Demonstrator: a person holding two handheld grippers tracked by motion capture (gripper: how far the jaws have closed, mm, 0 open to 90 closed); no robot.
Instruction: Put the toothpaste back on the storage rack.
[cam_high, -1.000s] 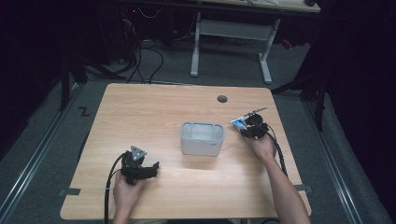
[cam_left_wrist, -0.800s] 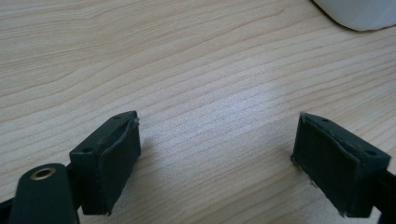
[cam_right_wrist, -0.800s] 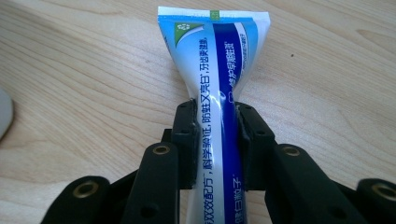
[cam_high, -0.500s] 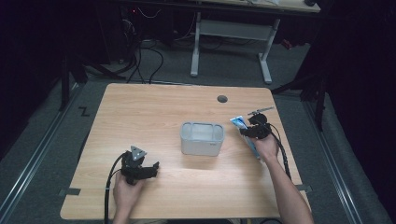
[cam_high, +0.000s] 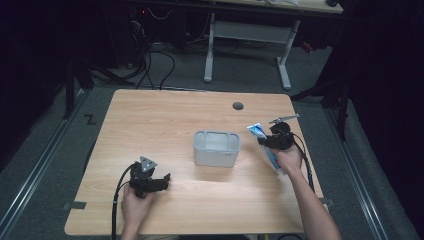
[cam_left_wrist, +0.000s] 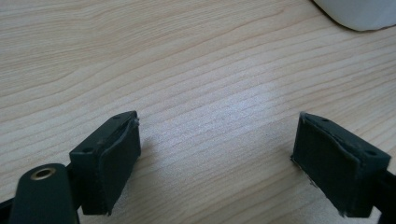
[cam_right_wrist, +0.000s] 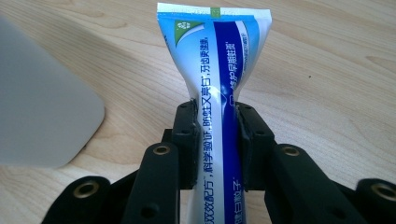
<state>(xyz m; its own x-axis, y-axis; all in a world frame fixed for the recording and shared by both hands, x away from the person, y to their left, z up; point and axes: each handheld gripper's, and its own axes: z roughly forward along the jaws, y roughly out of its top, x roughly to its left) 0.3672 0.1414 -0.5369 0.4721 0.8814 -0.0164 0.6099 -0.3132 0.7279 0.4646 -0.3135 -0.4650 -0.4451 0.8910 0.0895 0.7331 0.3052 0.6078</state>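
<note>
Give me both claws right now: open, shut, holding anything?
Left claw: open, nothing between its jaws.
Right claw: shut on the toothpaste tube.

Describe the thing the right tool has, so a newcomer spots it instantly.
On the wooden table, look right of the grey bin at its middle. There the right tool grips a toothpaste tube: blue and white, printed, with a flat crimped end, the only colourful item.

We hold two black grippers. Our left gripper (cam_high: 159, 181) has a grey three-cornered plate on top and a black cable trailing back. Our right gripper (cam_right_wrist: 215, 140) has thick black jaws with round brass-ringed holes. Our arms are bare.
</note>
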